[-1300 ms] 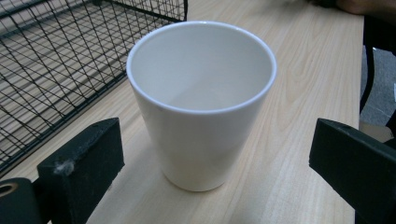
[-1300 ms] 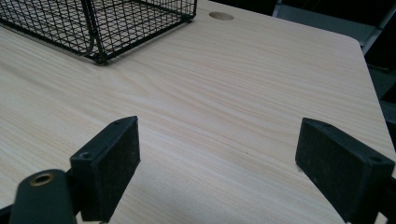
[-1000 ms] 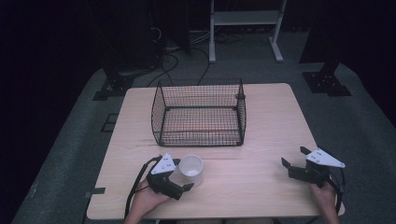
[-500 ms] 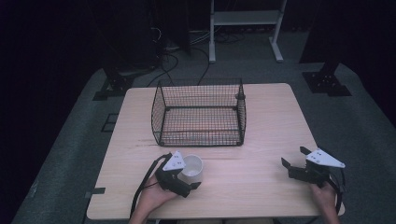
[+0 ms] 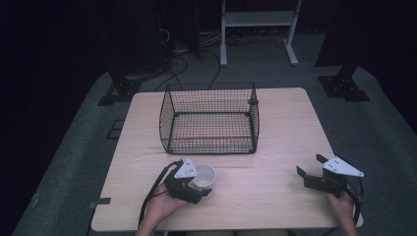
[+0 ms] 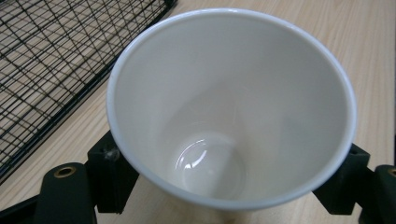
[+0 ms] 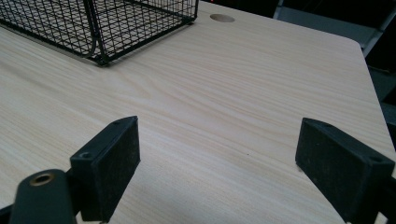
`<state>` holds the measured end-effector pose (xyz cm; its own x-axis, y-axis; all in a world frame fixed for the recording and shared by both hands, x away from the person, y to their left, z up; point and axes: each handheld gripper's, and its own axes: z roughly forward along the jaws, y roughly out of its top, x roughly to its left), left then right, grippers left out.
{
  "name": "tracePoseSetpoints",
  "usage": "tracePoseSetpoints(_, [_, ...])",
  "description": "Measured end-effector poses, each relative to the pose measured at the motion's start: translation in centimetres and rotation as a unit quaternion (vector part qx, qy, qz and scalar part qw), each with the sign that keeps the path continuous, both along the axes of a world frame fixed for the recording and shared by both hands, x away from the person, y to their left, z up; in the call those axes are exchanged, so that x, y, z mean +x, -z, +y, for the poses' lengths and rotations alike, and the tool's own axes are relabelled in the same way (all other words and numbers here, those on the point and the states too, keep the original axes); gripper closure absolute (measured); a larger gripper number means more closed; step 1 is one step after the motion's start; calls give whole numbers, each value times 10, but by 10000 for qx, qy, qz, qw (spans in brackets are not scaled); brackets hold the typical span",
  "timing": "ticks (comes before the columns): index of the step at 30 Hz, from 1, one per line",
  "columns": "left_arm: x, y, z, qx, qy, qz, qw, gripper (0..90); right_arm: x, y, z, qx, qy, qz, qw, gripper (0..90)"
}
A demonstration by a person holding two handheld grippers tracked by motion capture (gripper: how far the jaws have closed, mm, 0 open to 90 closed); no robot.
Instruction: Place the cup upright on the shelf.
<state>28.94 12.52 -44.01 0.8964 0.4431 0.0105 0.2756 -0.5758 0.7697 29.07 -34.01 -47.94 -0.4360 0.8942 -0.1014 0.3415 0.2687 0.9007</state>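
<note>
High view looks down and forward over your table [image 5: 275, 128]. Your left gripper view sits close over the cup [image 6: 231, 107]; both gripper views share the wire basket [image 7: 107, 23], upper left.

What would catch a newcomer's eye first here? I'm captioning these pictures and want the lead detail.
The white paper cup stands out most: it sits at the table's near left edge between the jaws of the left claw, empty inside. Behind it, the black wire basket stands mid-table on the pale wooden table. The right claw rests open at the near right, holding nothing.
</note>
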Motion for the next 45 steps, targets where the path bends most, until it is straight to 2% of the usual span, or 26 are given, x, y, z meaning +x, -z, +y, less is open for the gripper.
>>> tracePoseSetpoints(10, [-1,-13,2,-204,-40,-156,9997,215,0,0,0,-6,8,3,10000,131])
tracePoseSetpoints(29, [9,-40,3,-240,68,-128,9996,216,1,0,0,3,26,14,10000,131])
tracePoseSetpoints(45, [22,-58,4,-148,109,-97,9998,216,1,0,0,6,32,15,10000,131])
